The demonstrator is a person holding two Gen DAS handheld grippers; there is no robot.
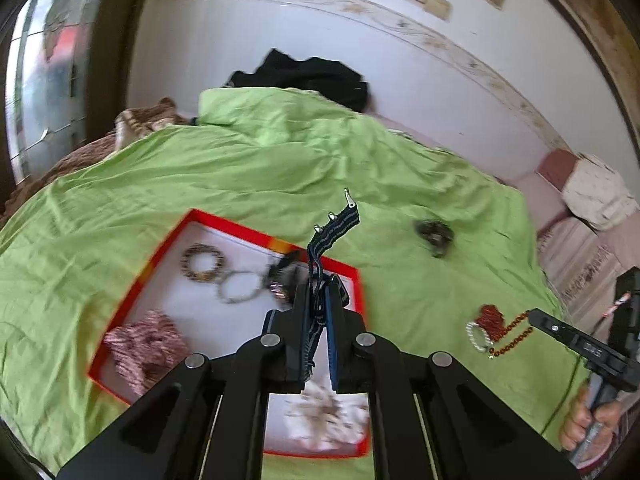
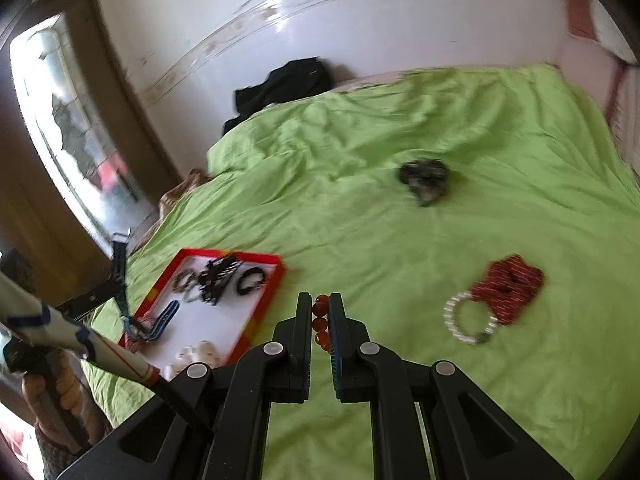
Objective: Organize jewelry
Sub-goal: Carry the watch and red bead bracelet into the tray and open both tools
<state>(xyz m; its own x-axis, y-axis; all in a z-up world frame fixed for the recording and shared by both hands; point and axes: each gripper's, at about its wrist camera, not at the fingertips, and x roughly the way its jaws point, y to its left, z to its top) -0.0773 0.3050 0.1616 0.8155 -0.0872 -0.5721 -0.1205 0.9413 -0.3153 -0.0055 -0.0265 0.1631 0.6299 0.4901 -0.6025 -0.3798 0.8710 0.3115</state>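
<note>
The left gripper (image 1: 320, 292) is clamped on a dark blue striped band (image 1: 334, 226) with small metal clips, which sticks up past the fingertips above the red-rimmed tray (image 1: 140, 280). The right gripper (image 2: 320, 312) is pinched together on a strand of amber-red beads (image 2: 320, 326), held over bare green bedspread (image 2: 360, 240) just right of the tray's right edge.

In the left wrist view the tray holds a brown beaded bracelet (image 1: 203, 262) and a pale grey one (image 1: 240, 286) toward its far side, a pink striped scrunchie (image 1: 146, 344) at its near left corner, and a blurred white piece (image 1: 326, 416) near its front rim. The tray's far right corner lies just beyond the left gripper's tips.

Right of the tray, a red scrunchie (image 2: 510, 288) touches a clear beaded bracelet (image 2: 468, 320); open cloth separates them from the right gripper. Farther off, a dark scrunchie (image 2: 424, 180) lies alone, well apart from everything, with wide rumpled spread around it.

The spread's far edge meets a black garment (image 2: 284, 84) against the white wall (image 2: 360, 32). At the left the bed ends near a window (image 2: 60, 120). A hand (image 1: 588, 420) grips the right tool's handle at the near right.
</note>
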